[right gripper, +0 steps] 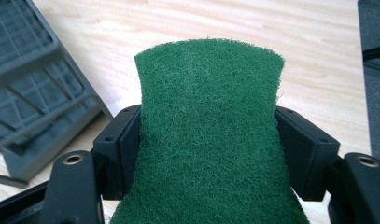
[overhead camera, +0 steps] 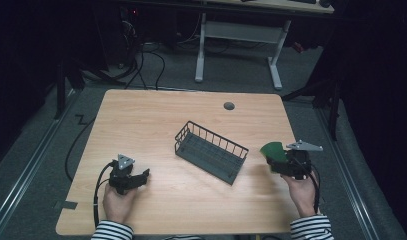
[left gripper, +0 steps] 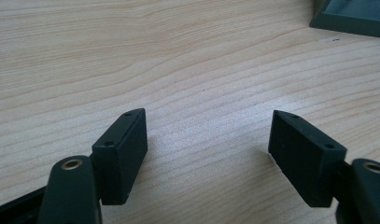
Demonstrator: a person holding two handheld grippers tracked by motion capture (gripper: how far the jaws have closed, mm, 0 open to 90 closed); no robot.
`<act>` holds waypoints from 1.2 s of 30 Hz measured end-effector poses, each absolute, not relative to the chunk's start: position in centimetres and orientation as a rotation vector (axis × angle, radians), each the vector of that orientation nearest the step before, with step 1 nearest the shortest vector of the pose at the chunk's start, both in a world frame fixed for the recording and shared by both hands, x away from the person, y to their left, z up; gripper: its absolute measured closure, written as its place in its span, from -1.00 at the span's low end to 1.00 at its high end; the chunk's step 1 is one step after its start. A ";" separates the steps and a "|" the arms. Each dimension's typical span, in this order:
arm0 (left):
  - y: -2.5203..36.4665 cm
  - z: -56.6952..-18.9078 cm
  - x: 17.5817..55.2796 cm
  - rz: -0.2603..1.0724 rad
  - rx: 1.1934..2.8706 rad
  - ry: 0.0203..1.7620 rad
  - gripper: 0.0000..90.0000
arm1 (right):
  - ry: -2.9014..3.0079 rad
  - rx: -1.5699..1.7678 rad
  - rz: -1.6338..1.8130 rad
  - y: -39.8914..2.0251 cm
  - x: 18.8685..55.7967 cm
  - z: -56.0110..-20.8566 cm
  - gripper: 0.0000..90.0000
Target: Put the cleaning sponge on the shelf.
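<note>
Light wood-grain table (overhead camera: 156,115) with rounded corners and a grey round cable grommet (overhead camera: 229,106) set near its far edge. A dark wire basket (overhead camera: 211,151), with an open top and a mesh floor, stands on the tabletop near the middle, skewed to the table's edges, with bare wood on all sides of it

A green scouring pad (right gripper: 208,135), flat and fibrous with a coarse felt-like surface, sits pinched between the two black jaws of the right gripper (right gripper: 208,140), which press on its side edges so that it narrows at the waist and flares toward its free end. In the high view the pad (overhead camera: 273,150) is held up near the table's right edge, just right of the wire basket (overhead camera: 211,151) and apart from it.
</note>
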State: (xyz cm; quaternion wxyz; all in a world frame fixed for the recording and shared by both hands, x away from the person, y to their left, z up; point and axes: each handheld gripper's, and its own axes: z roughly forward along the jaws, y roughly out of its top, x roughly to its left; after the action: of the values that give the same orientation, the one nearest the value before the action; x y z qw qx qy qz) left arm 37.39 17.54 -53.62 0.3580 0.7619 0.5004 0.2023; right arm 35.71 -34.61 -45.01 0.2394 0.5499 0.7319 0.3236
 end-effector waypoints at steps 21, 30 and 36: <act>17.4 -53.6 37.4 0.536 1.976 1.292 -0.35 | 2.081 1.334 1.074 -31.5 36.6 -40.6 -0.32; 17.5 -53.6 37.4 0.530 1.966 1.297 -0.35 | 2.166 1.251 1.075 -28.6 37.7 -40.0 -0.32; 17.5 -53.6 37.4 0.532 1.969 1.296 -0.35 | 2.228 1.197 1.076 -26.7 38.5 -40.1 -0.32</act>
State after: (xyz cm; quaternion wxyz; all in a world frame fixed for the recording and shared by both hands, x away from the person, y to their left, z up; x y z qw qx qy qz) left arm 37.38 17.47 -53.63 0.3548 0.7618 0.5015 0.2057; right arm 38.52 -26.74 -40.08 0.1953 0.4271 0.7951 0.3838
